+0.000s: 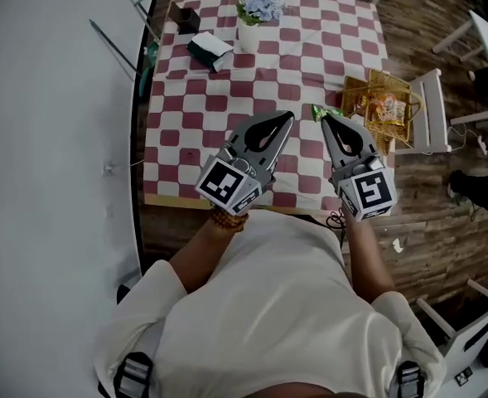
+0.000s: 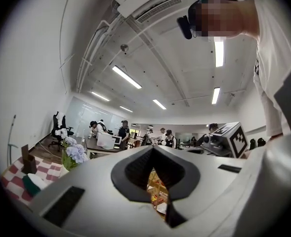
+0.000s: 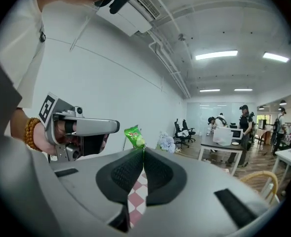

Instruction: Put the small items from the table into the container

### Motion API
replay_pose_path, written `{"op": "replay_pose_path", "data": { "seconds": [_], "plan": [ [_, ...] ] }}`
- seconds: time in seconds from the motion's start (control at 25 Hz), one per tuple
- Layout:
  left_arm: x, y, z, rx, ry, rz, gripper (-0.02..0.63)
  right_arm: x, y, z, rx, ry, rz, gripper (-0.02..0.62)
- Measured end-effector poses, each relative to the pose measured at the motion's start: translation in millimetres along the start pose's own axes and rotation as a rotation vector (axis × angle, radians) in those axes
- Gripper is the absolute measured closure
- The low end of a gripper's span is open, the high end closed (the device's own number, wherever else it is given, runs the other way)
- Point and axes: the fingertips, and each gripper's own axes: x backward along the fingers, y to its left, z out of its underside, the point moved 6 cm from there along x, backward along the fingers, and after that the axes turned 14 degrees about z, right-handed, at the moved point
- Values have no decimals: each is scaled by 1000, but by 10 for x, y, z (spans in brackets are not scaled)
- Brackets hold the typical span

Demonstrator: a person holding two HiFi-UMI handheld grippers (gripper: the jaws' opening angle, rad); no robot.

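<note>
Green sachet (image 3: 134, 136): pinched at tips of right gripper (image 1: 325, 119), jaws nearly together, packet standing out beyond tips. Wicker basket (image 1: 393, 78) on white chair (image 1: 432, 98), 2 o'clock from right gripper in head view; right hand nearer. Left gripper (image 1: 289, 115): jaws closed, empty.

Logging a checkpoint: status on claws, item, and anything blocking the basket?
Left claw shut, empty. Right claw shut on green packet. Basket just right of it, nothing between.

No legible txt anywhere. Green packet (image 3: 134, 136): print too small, poss. a logo. Marker cubes (image 1: 227, 184): b/w square codes only, no chars.
</note>
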Motion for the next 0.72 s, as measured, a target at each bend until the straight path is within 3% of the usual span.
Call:
{"op": "replay_pose_path", "data": {
  "seconds": [0.48,0.72],
  "plan": [
    [-820,-705,101,37,-23,239,581,1074,-773,177,-9,46,277,578],
    [-1072,-957,140,47,-19,307,581,1406,-931,271,-37,59,340,579]
  ]
}}
